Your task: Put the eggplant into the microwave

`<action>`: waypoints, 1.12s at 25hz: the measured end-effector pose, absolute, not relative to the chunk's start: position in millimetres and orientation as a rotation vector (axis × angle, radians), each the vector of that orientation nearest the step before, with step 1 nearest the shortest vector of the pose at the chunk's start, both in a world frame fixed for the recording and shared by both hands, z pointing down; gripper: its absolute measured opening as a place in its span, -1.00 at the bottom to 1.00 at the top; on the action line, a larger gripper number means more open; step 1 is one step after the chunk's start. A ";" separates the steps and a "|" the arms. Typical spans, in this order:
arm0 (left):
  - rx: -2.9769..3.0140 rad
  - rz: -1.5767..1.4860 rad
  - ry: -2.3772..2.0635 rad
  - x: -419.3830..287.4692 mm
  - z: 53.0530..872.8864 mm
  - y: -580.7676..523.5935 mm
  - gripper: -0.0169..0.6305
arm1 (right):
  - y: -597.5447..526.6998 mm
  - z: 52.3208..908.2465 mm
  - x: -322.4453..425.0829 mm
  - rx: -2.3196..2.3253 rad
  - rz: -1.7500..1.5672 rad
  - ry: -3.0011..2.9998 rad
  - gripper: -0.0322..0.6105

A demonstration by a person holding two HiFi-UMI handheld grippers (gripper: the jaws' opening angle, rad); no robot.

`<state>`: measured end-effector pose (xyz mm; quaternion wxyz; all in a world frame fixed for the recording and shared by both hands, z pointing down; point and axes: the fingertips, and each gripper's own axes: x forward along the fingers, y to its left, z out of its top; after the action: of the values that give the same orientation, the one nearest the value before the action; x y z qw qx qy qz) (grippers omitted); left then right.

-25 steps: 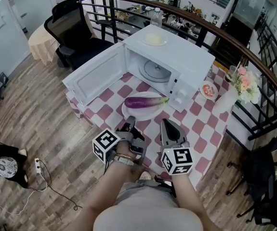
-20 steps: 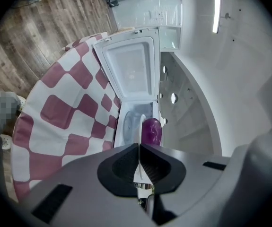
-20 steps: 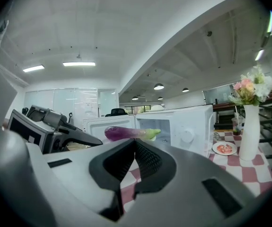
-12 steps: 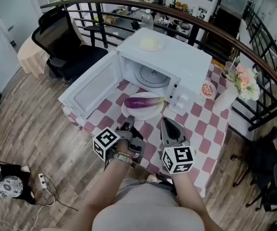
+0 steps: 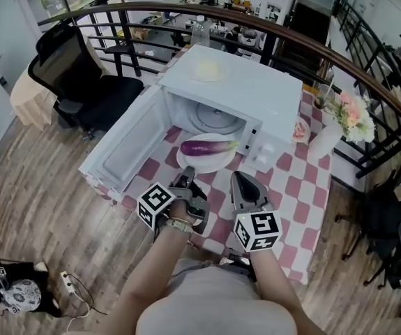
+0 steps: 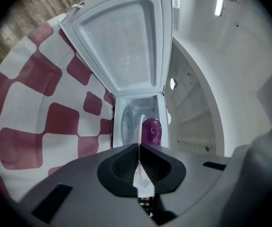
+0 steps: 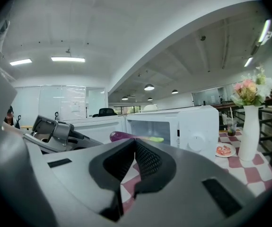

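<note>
The long, glossy purple eggplant (image 5: 209,147) lies on a round white plate (image 5: 200,165) on the red-and-white checked bench (image 5: 284,180). It is just outside the mouth of the boxy white microwave (image 5: 256,89), whose door (image 5: 127,145) hangs wide open toward 8 o'clock. In the head view its long axis runs from 9 o'clock to 3 o'clock, blunt purple end at 9 and green stem at 3, so it lies crosswise to both of our claws. Our left claw (image 5: 185,179) is pressed together with nothing in it; the eggplant's thick body sits at its 1 o'clock, just past the plate's near rim. Our right claw (image 5: 238,178) is likewise closed tight and empty, with the stem end near its 12 o'clock and the body at 11. We judge the two about equally near. Whichever goes in must first spread its jaws, then reach toward 12 o'clock and close across the eggplant's short width.
</note>
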<state>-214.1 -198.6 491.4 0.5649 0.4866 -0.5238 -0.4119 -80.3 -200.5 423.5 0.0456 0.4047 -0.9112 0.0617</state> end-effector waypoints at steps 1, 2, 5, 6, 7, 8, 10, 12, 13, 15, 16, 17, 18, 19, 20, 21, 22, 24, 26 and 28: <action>1.152 -0.957 -1.228 -216.1 492.6 -202.7 -0.91 | -202.4 423.9 -83.3 1.241 0.185 -2.777 -0.82; 1.158 -0.947 -1.223 -218.2 494.1 -206.8 -0.91 | -204.4 424.6 -86.1 1.246 0.183 -2.771 -0.82; 1.167 -0.926 -1.205 -224.4 499.5 -219.7 -0.91 | -211.5 427.9 -91.7 1.268 0.182 -2.745 -0.82; 1.168 -0.920 -1.199 -226.3 501.4 -224.0 -0.91 | -214.2 429.2 -92.7 1.279 0.184 -2.736 -0.82; 1.169 -0.914 -1.194 -228.0 503.3 -227.9 -0.91 | -216.9 430.7 -93.6 1.292 0.188 -2.726 -0.82; 1.171 -0.908 -1.189 -229.9 505.3 -231.7 -0.91 | -219.5 432.4 -94.4 1.305 0.192 -2.717 -0.82; 1.175 -0.896 -1.182 -233.9 510.3 -239.7 -0.91 | -224.7 436.3 -96.4 1.329 0.200 -2.702 -0.82; 1.177 -0.883 -1.177 -237.1 515.2 -247.7 -0.91 | -229.3 440.5 -99.5 1.343 0.194 -2.684 -0.82; 1.177 -0.877 -1.173 -238.4 517.3 -251.4 -0.91 | -231.0 442.4 -101.5 1.344 0.175 -2.671 -0.82; 1.177 -0.871 -1.167 -240.7 521.1 -258.3 -0.91 | -233.0 445.8 -107.3 1.331 0.112 -2.639 -0.82; 1.177 -0.869 -1.163 -241.7 522.8 -261.4 -0.91 | -233.6 447.3 -110.9 1.320 0.082 -2.625 -0.82; 1.180 -0.866 -1.159 -242.4 524.1 -264.6 -0.91 | -234.3 448.7 -114.7 1.312 0.060 -2.615 -0.82; 1.184 -0.863 -1.154 -242.9 525.3 -268.1 -0.91 | -235.2 449.9 -118.3 1.306 0.046 -2.608 -0.82; 1.189 -0.860 -1.149 -243.3 526.4 -271.8 -0.91 | -236.5 451.2 -121.5 1.303 0.039 -2.603 -0.82; 1.191 -0.856 -1.145 -243.5 527.8 -275.3 -0.91 | -238.1 452.6 -124.0 1.303 0.040 -2.600 -0.82; 1.192 -0.851 -1.142 -243.6 529.4 -278.6 -0.91 | -239.7 454.3 -125.9 1.305 0.045 -2.597 -0.82; 1.191 -0.845 -1.139 -243.6 531.3 -281.7 -0.91 | -241.2 456.3 -127.1 1.309 0.054 -2.595 -0.82; 1.190 -0.833 -1.134 -243.7 535.6 -287.5 -0.91 | -243.7 460.9 -128.5 1.319 0.073 -2.586 -0.82; 1.195 -0.820 -1.132 -244.8 540.3 -293.1 -0.91 | -244.8 465.3 -129.5 1.327 0.078 -2.569 -0.82; 1.197 -0.811 -1.128 -246.2 545.5 -298.6 -0.91 | -244.6 470.0 -129.6 1.334 0.075 -2.549 -0.82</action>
<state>-246.2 -298.6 545.5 0.6083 0.5180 -0.4882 -0.3511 -129.6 -244.6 470.0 0.1316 0.4596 -0.8779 0.0257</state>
